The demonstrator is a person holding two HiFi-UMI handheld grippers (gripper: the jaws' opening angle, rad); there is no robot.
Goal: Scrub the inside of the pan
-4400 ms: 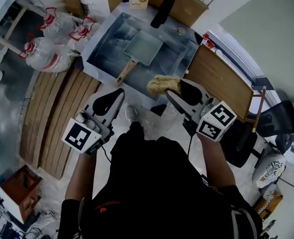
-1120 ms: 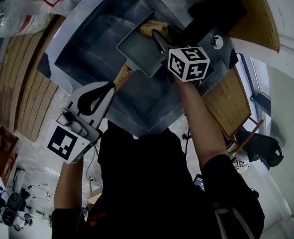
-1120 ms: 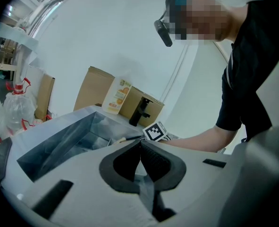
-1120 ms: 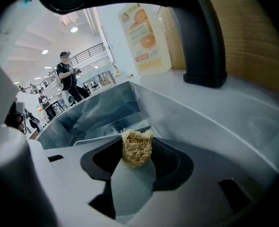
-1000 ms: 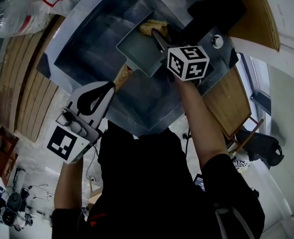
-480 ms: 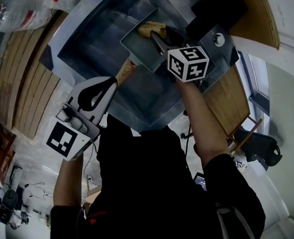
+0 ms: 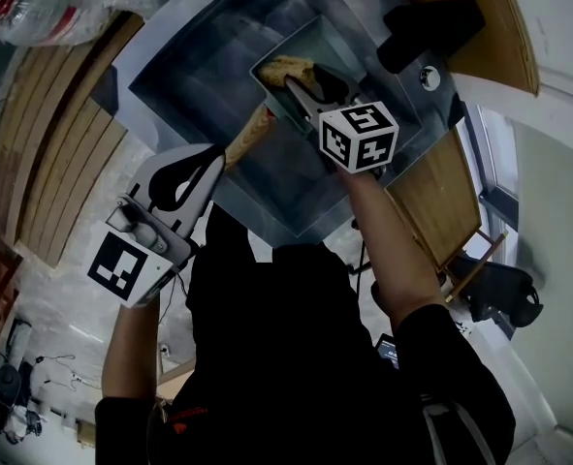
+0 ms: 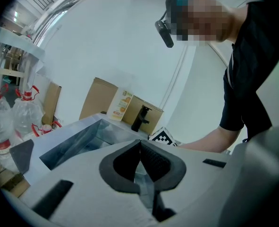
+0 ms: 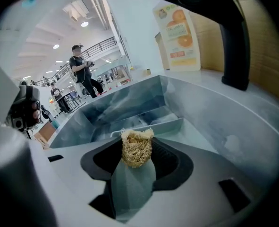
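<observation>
A square grey-green pan (image 7: 327, 45) with a wooden handle (image 7: 248, 136) lies in the steel sink (image 7: 184, 61). My right gripper (image 7: 294, 78) is shut on a tan fibrous scrubber (image 7: 281, 66), which rests inside the pan at the corner nearest the handle. In the right gripper view the scrubber (image 9: 137, 148) sits pinched in the right gripper (image 9: 137, 143), with the pan's floor (image 9: 132, 186) below it and the pan's rim (image 9: 153, 126) beyond. My left gripper (image 7: 214, 157) hovers by the handle's near end, shut and empty. In its own view the left gripper (image 8: 140, 144) shows its tips touching.
A black faucet (image 7: 429, 29) and a round knob (image 7: 429, 77) sit at the sink's far side. An orange-printed carton (image 9: 179, 37) stands on the sink's ledge. Water bottles (image 7: 58, 8) and wooden slats (image 7: 44, 153) lie left. A wooden board (image 7: 431, 197) is right.
My right gripper has dragged the scrubber across the pan from its far corner to the handle-side corner. The left gripper has stayed shut near the handle's end.
</observation>
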